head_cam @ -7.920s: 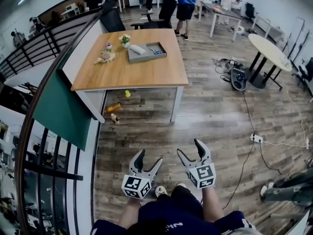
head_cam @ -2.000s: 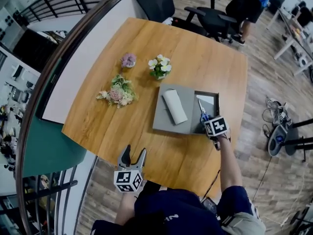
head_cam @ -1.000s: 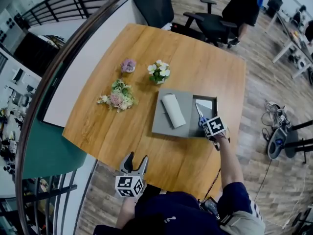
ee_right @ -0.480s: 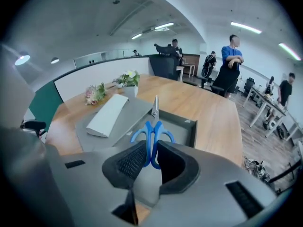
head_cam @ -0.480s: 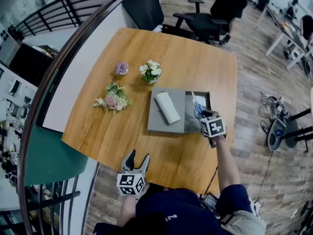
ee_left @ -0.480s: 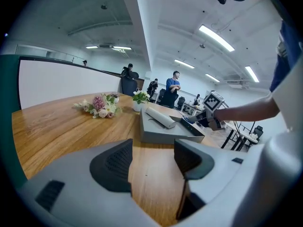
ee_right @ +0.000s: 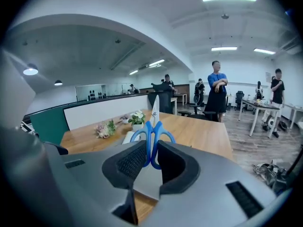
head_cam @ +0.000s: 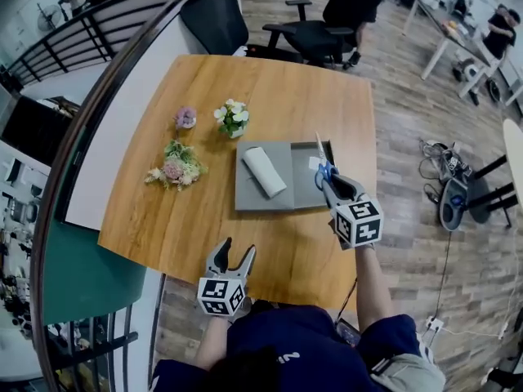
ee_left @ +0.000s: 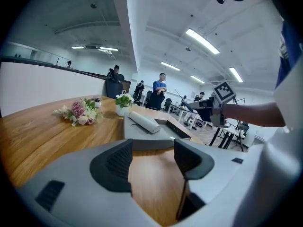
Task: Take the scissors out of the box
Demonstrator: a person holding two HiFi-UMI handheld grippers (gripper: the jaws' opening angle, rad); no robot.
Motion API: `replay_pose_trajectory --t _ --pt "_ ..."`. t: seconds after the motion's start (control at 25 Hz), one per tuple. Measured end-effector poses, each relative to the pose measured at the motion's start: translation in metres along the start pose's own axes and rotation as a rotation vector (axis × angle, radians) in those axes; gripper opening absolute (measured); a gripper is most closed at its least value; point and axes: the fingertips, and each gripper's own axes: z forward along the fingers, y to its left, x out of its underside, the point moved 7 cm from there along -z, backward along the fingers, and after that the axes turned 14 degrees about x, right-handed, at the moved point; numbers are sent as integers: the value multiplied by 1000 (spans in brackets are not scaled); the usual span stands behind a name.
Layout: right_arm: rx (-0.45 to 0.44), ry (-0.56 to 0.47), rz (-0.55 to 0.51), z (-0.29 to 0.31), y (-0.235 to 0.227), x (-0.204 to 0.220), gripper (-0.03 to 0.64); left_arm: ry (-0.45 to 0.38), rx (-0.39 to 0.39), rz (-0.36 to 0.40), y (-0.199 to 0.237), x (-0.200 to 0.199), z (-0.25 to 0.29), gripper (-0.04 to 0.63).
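The blue-handled scissors (head_cam: 324, 168) (ee_right: 152, 131) hang in the air above the right end of the grey box (head_cam: 265, 202), blades pointing up and away. My right gripper (head_cam: 337, 188) (ee_right: 150, 161) is shut on their handles. A white roll (head_cam: 263, 171) lies on the box's closed left part; the right compartment (head_cam: 315, 188) is open. My left gripper (head_cam: 232, 257) (ee_left: 152, 159) is open and holds nothing, at the table's near edge, left of the box.
On the wooden table (head_cam: 204, 227) stand a small vase of white flowers (head_cam: 232, 117), a purple flower pot (head_cam: 185, 118) and a lying bouquet (head_cam: 172, 167). Office chairs (head_cam: 306, 35) and people stand beyond the far edge. Cables lie on the floor at right.
My right gripper has risen out of the box's right compartment with the scissors in it and tilted back. My left gripper has moved slightly up and toward the table.
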Motion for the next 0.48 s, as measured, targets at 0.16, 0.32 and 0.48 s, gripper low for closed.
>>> replay_pose_trajectory --t 0.16,0.32,0.48 --pt "36 -97 -14 -38 6 -13 91 -9 65 29 -8 -9 9 275" --pt "84 -185 -34 -79 13 -15 91 -24 136 64 -21 -19 19 275" --pt "133 -253 -5 -122 21 -2 91 -49 219 97 -43 -26 24 275"
